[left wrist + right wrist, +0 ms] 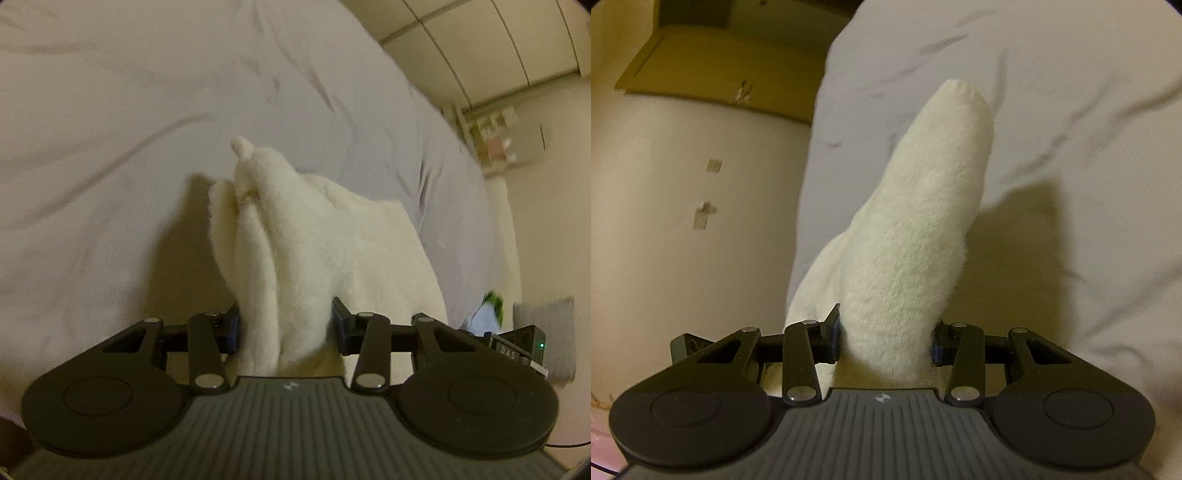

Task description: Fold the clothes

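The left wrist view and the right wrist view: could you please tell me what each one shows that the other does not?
Only the left wrist view shows cupboard doors, a grey cushion and a green-tipped item. Only the right wrist view shows a cardboard box on pale floor. Both show a gripper, left and right, shut on the fluffy white garment over the white sheet.

**One short label readable**

The letters "DAS" stand in pale print on a small black device [515, 349] at the right edge of the left wrist view, beside a green light. A small round emblem on each gripper's ribbed housing [882, 398] carries no legible letters.
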The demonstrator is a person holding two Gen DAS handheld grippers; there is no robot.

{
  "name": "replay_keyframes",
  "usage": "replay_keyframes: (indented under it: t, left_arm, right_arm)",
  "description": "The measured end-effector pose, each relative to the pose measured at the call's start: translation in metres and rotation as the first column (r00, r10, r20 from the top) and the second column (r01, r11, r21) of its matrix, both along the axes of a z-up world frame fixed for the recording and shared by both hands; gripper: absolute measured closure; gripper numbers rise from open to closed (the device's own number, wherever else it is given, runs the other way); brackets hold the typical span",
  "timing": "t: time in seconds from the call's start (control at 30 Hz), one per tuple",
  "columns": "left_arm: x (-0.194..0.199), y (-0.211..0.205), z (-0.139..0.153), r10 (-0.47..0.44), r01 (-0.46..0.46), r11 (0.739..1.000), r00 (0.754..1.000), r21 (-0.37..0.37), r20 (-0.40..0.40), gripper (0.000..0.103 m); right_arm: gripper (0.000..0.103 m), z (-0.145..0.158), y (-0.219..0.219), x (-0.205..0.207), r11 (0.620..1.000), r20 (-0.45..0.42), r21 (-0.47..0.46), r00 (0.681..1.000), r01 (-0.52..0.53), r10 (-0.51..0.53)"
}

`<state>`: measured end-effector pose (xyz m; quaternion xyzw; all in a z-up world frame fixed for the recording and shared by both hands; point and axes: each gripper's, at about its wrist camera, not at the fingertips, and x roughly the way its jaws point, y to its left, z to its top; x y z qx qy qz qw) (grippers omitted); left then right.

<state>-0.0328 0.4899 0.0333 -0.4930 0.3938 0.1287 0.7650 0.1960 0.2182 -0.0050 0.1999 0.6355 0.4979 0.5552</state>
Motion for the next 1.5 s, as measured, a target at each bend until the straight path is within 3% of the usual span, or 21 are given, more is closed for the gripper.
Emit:
replay_keyframes:
  t: [0.2,0.5,0.7,0.83,0.97,1.17,1.33,1.5]
  left_arm:
    - [-0.043,0.07,0.026,0.111,-0.112,0.993,0.994,0.035,0.016,0.064]
    - [-0.09,0.275,0.057,0.1,-0.103,0.985,0.994,0.139,0.032,0.064]
    - [-0.089,0.403,0.059,0.055,-0.062,0.968,0.998,0.242,0.036,0.064]
    - [-0.096,0.462,0.035,0.06,-0.069,0.962,0.997,0.264,0.04,0.064]
    - [-0.103,0.499,-0.014,0.038,-0.04,0.963,0.999,0.266,0.015,0.064]
    - [-0.114,0.517,-0.097,-0.029,0.041,0.976,0.998,0.215,-0.062,0.063]
    - [-0.122,0.515,-0.107,-0.038,0.039,0.976,0.999,0.214,-0.01,0.06]
    - [-0.115,0.508,-0.101,-0.065,0.068,0.971,0.998,0.23,-0.019,0.06]
  right_arm:
    - [0.061,0.024,0.098,-0.022,0.995,0.007,0.055,0.996,-0.088,0.087]
    - [0.061,0.038,0.294,-0.091,0.989,0.04,0.137,0.998,-0.055,0.05]
    - [0.061,0.021,0.42,-0.122,0.977,0.065,0.214,0.998,-0.01,-0.004]
    - [0.061,-0.002,0.485,-0.129,0.974,0.091,0.226,0.996,-0.026,0.006]
    - [0.061,-0.038,0.521,-0.136,0.98,0.118,0.193,0.993,-0.046,0.023]
    - [0.062,-0.09,0.505,-0.148,0.996,0.152,0.069,0.987,-0.054,0.043]
    - [0.062,-0.107,0.49,-0.158,0.999,0.176,0.0,0.983,-0.05,0.049]
    - [0.063,-0.088,0.486,-0.161,0.999,0.25,-0.012,0.968,-0.031,0.033]
